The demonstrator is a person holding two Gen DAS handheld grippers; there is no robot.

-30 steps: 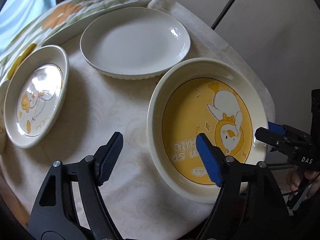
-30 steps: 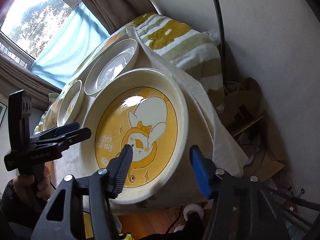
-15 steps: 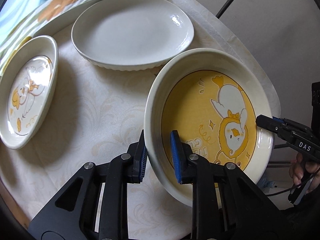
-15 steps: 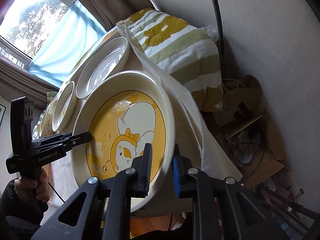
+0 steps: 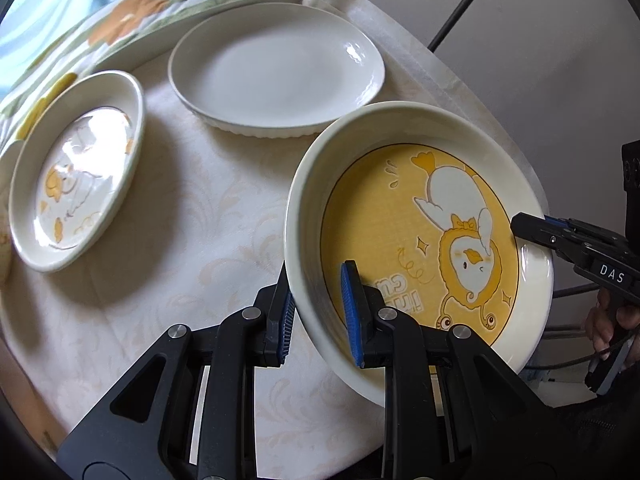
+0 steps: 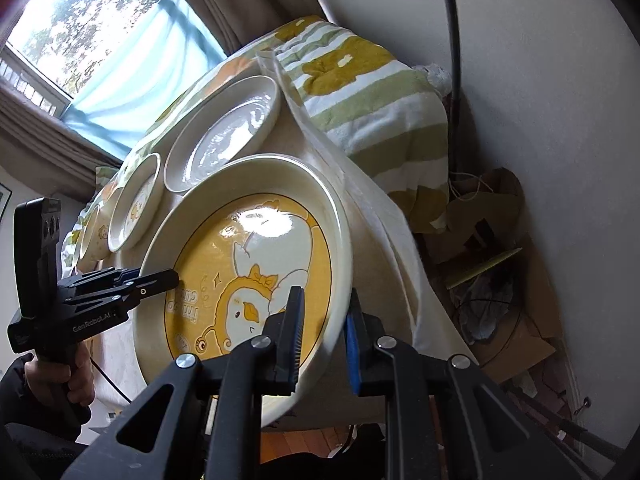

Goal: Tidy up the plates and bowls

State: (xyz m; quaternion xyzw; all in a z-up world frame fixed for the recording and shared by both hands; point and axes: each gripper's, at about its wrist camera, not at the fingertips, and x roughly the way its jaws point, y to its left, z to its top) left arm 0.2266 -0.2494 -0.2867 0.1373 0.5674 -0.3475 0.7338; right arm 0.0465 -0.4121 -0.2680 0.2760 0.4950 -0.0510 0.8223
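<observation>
1. Far left in the left wrist view, the small duck plate (image 5: 76, 172) sits tilted on the white tablecloth (image 5: 192, 240); its left edge slips toward the dark lens rim, and glare washes out most of its drawing.
2. Beyond it lies the plain white plate (image 5: 276, 76), whole and in clear sight, just beside the big dish without touching it as far as one can see.
3. Here's the left gripper (image 5: 320, 312), pinched tight on the near-left rim of the yellow duck dish (image 5: 420, 240), one blue pad outside the wall and one inside. Its jaws have just been closing, with that rim between them.
4. The dish's lower edge is hidden behind the gripper's black arms, so whether it rests on the cloth or is lifted is hard to say.
5. At the right, the right gripper (image 5: 520, 228) bites the far rim; the hand (image 5: 612, 324) behind it is cut off by the frame.
6. In the right wrist view, the right gripper (image 6: 324, 328) clamps the dish (image 6: 248, 264) rim, pads on both sides; its jaws have just been closing too.
7. Left there, the left gripper (image 6: 172, 278) grips the opposite rim.
8. Behind, a striped blanket (image 6: 360, 96); the clutter on the floor at right is too murky to name.
</observation>
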